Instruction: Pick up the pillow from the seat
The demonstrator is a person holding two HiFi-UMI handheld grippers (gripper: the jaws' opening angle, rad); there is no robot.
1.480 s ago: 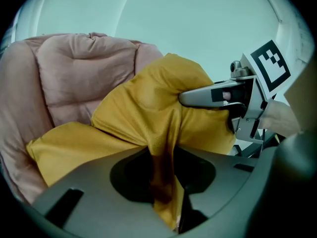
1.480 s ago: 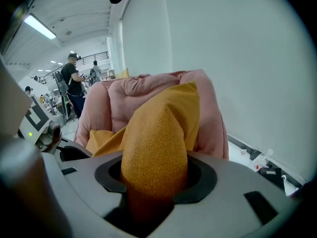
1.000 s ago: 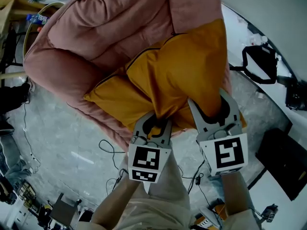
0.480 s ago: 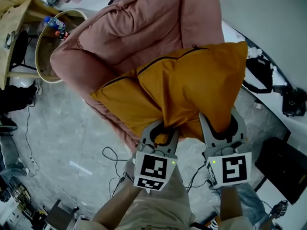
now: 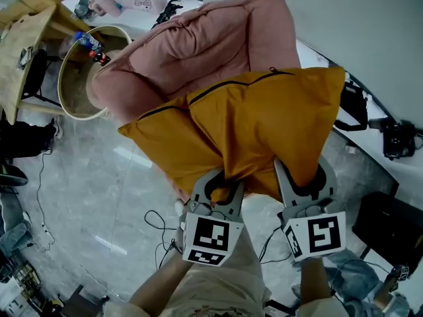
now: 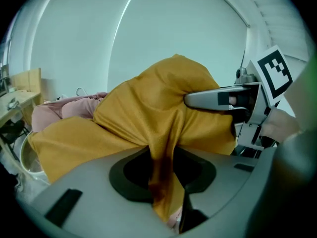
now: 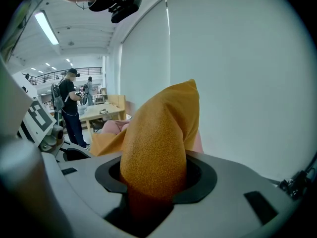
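in the head view a round wooden tub (image 5: 78, 88) is seen at 10 o'clock, with a bottle (image 5: 92, 47) at its rim. loose cables (image 5: 158, 220) are strewn over the grey floor at 7 o'clock. the pink padded seat (image 5: 211, 41) is found at 12 o'clock. the mustard-yellow pillow (image 5: 251, 121) is spread across the middle of the view, in front of the seat's lower edge, and is held by its near edge in both grippers. whether its far side touches the seat cannot be told. a dark zip line is seen along the pillow's upper seam. at 6 o'clock the left gripper (image 5: 222, 180) is closed on a gathered fold of the pillow's fabric. in the left gripper view this fold is pinched between the jaws and drawn down past them. just beside it, at 5 o'clock, the right gripper (image 5: 302, 177) is clamped on a thicker bunch of the pillow. in the right gripper view the gap between its jaws is filled by this bunch. a black bag (image 5: 353, 104) is seen at 3 o'clock
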